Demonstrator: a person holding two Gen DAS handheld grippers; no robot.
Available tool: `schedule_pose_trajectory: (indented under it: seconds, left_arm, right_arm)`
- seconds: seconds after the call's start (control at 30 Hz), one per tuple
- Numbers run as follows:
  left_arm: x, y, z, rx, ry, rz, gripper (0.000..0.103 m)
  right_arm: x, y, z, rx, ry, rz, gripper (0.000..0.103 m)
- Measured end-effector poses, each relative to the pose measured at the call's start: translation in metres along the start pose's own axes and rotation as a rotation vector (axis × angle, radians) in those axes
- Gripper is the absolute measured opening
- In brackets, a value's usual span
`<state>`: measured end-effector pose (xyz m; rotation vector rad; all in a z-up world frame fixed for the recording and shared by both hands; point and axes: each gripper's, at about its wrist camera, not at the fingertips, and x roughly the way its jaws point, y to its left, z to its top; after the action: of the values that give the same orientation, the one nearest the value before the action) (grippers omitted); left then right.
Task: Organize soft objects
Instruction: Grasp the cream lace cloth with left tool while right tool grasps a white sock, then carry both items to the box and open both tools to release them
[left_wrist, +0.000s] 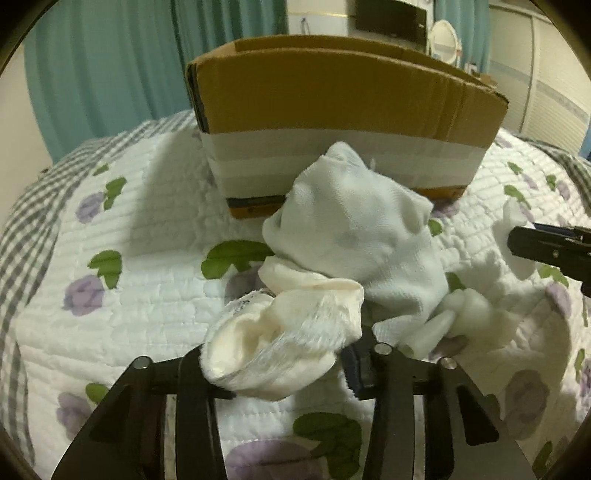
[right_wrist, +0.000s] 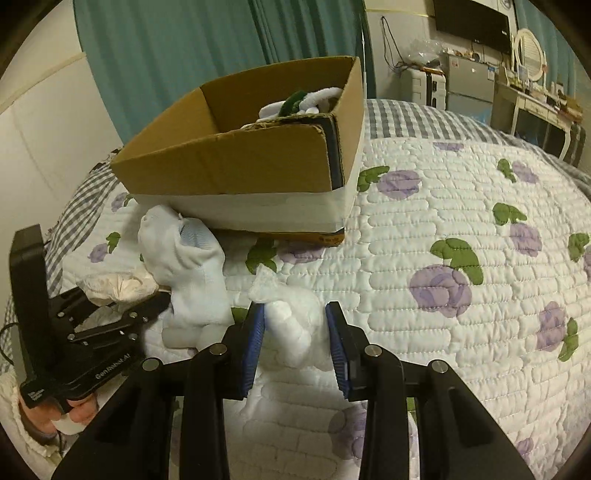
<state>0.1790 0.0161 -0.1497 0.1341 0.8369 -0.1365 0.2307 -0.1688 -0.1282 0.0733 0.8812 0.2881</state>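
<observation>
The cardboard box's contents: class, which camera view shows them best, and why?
The right wrist view: it looks down past the cardboard box rim onto white and green soft items. The left wrist view shows only its outer wall.

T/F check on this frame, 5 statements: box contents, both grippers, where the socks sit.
1. The cardboard box already holds soft items. True: white and green pieces show inside it.
2. The left gripper is empty. False: the cream sock sits between its fingers.
3. The pale blue sock lies inside the box. False: it lies on the quilt, in front of the box.
4. The right gripper has a white sock between its open fingers. True.
5. The box stands on a bare wooden table. False: it stands on the floral quilt.
</observation>
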Motion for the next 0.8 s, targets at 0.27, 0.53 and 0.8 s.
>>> schedule_pose_trajectory:
  seconds: [0.27,0.53,0.8]
  left_arm:
    - [-0.039,0.002,-0.004,0.023,-0.055,-0.009,0.032]
    - [-0.099,0.006,0.009,0.033,-0.151,-0.017,0.032]
    - [-0.169,0.004,0.034,0.063,-0.291,-0.039,0.032]
  right_arm:
    - [-0.016,0.005,-0.006,0.013,-0.036,0.004,0.033]
    - [-0.064,0.025,-0.008,0.015,-0.115,0.011,0.033]
    - [-0.125,0.052,0.020,-0.022,-0.244,0.013,0.033]
